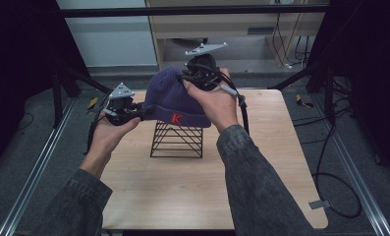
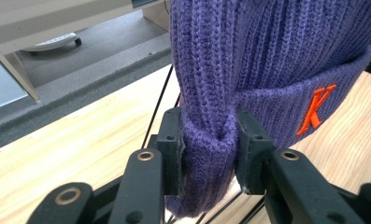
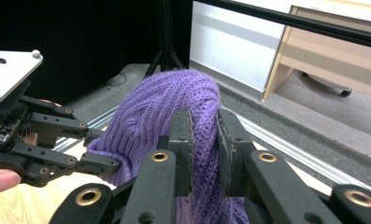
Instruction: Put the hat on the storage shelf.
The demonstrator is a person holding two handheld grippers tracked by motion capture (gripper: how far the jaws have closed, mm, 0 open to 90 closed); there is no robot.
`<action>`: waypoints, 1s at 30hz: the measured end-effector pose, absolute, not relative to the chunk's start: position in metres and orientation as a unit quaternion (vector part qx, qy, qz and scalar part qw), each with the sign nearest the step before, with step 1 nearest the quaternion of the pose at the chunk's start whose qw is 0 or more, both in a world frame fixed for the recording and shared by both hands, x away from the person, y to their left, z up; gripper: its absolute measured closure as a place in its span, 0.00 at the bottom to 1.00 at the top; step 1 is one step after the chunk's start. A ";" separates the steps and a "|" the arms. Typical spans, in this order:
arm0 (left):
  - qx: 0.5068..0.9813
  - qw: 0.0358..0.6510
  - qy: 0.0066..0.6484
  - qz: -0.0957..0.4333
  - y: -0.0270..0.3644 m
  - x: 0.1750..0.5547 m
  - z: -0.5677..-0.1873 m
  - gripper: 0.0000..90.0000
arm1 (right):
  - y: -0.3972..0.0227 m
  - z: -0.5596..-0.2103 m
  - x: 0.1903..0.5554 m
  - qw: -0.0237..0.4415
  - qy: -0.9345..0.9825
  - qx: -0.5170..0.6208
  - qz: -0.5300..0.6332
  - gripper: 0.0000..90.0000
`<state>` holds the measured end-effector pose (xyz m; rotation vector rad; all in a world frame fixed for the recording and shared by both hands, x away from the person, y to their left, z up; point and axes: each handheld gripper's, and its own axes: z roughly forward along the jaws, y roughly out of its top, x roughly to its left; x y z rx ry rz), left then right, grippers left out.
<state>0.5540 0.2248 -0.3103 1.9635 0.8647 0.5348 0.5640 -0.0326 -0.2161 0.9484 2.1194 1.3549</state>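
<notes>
Purple beanie (image 1: 175, 98) is held over the black wire rack (image 1: 177, 140), approx. at table (image 1: 276, 162) centre. Cuff is pinched tight by left gripper (image 1: 142, 111); crown is clamped by right gripper (image 1: 191, 78). Grasp judged done; seating/removal left.

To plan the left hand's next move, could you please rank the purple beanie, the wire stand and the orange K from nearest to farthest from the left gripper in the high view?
1. purple beanie: its cuff edge is pinched in the left gripper.
2. orange K: on the cuff, further right.
3. wire stand: under the beanie, lower right; close to the K, so this order is tentative.
</notes>
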 end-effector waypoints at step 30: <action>0.791 0.444 0.366 0.205 0.238 0.554 -0.335 0.74 | -0.023 -0.238 0.565 0.203 0.787 0.335 0.476 0.86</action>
